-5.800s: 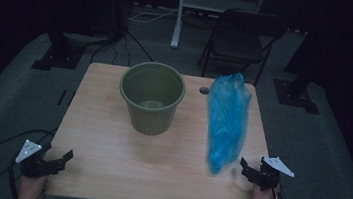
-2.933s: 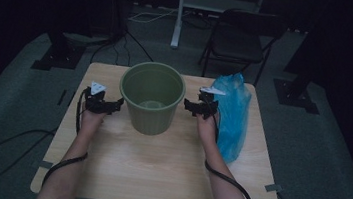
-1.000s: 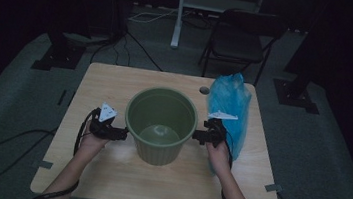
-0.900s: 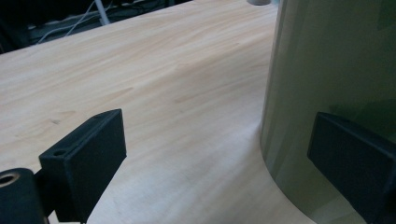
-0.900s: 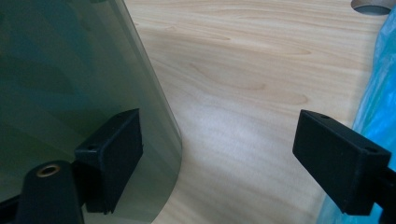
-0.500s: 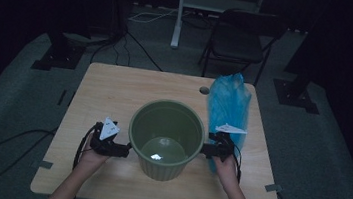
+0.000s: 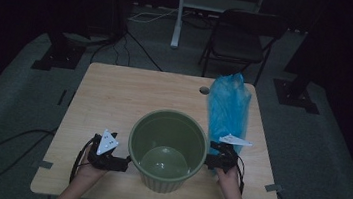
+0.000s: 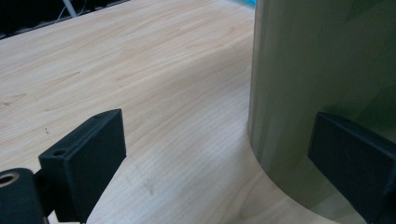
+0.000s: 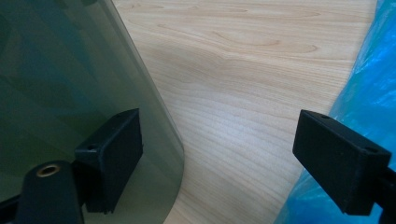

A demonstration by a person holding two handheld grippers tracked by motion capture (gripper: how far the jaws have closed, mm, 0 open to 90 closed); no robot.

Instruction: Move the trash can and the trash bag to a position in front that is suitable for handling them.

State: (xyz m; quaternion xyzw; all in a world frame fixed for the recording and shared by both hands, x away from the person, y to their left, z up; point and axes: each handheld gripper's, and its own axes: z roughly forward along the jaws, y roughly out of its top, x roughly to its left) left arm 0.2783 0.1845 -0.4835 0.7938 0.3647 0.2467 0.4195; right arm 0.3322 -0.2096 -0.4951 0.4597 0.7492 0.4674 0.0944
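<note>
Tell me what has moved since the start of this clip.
The bucket has come toward the person's edge of the table, pressed between the left gripper and right gripper, both open. The blue bag stayed put.

Your left gripper (image 7: 124,164) and right gripper (image 7: 210,156) are both black, each topped by a pale grey three-cornered plate and trailing a black cable. Up close, the jaws are flat, blocky black pads with small screw holes in their faces. A brass-coloured ring sits in the black body below each near jaw. Your forearms are bare.
</note>
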